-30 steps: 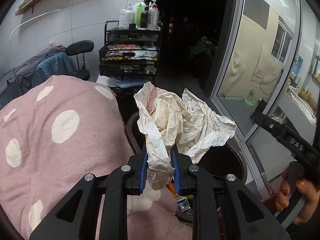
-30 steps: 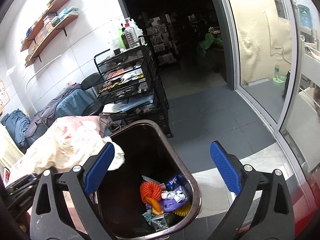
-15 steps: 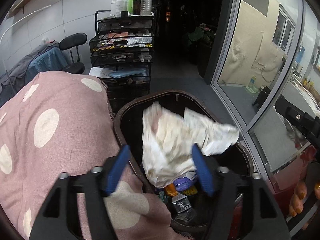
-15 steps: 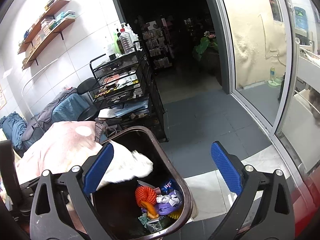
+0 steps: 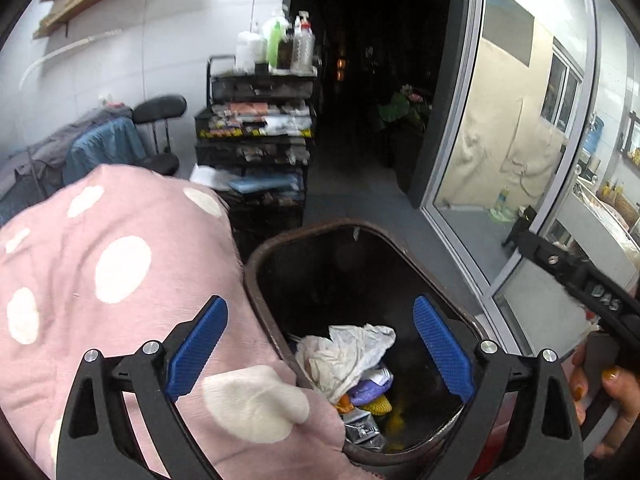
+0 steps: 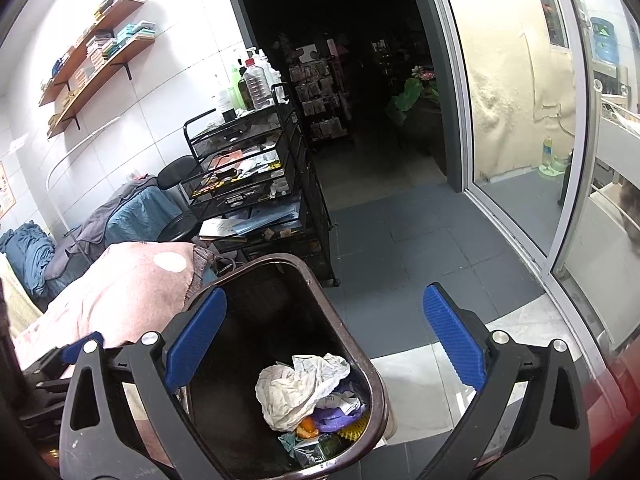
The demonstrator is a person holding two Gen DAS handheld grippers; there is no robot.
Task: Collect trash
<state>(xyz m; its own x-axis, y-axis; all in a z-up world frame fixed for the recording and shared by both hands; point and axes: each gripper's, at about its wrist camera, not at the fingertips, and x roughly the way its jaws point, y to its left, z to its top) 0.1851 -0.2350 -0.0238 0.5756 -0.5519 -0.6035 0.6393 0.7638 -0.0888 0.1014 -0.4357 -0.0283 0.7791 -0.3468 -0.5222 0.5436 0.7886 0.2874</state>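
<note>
Pink white-dotted blanket (image 5: 120, 264), brown bin (image 5: 256, 264), off-white crumpled paper (image 6: 296, 388).

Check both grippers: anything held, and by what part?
Nothing held. Left gripper and right gripper are open; the crumpled paper lies in the bin.

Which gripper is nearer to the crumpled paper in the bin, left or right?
Left. The left gripper hangs open directly above the crumpled paper; the right gripper is open too, farther to the side.
</note>
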